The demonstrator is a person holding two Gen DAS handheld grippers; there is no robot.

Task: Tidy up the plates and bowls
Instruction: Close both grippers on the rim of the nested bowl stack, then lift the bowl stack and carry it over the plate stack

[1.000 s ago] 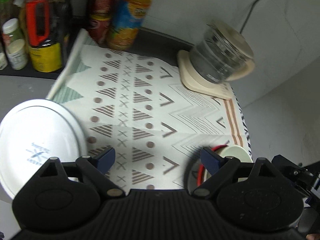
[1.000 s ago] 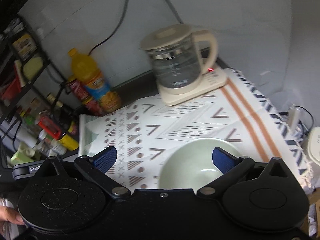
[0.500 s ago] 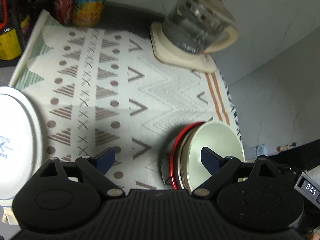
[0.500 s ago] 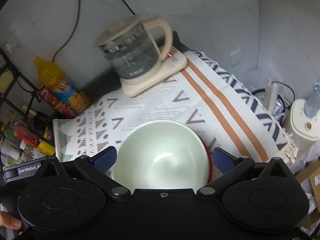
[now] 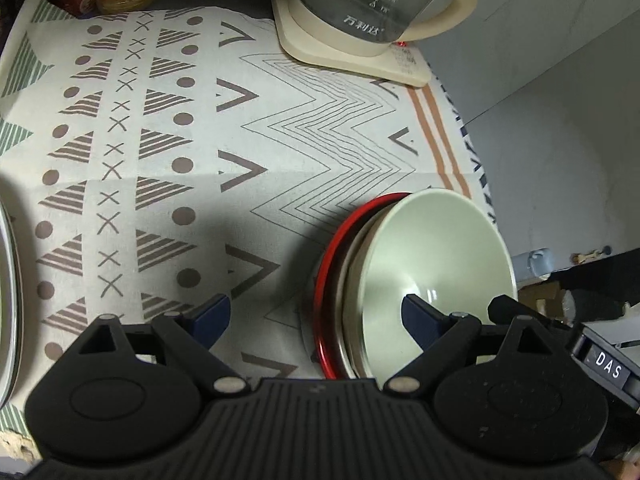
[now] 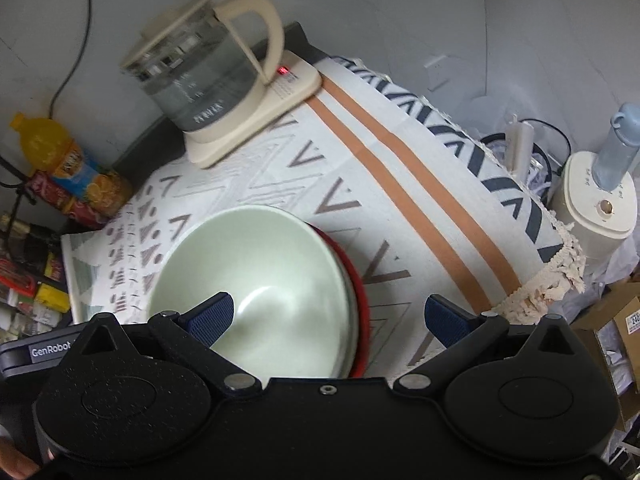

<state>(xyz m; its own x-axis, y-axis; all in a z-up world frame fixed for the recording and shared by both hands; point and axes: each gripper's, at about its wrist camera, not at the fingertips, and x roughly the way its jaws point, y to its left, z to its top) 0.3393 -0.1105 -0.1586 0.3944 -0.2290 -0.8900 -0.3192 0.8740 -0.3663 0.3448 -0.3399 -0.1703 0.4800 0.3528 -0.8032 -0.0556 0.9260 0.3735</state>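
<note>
bowl: pale green, nested on a red-rimmed plate, near the tablecloth's front right corner
second plate: white, at far left edge
left gripper: jaws wide, empty
right gripper: jaws wide, straddling bowl rim, no contact
handling: looks rigid, glazed, slick, breakable
hold: pinch bowl rim wall, lift straight

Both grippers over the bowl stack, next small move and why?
Probably lower the right gripper and close on the bowl's near rim. Both grippers are open and empty, and the rim already sits between the right one's fingers. The left gripper straddles the red plate's edge.
</note>
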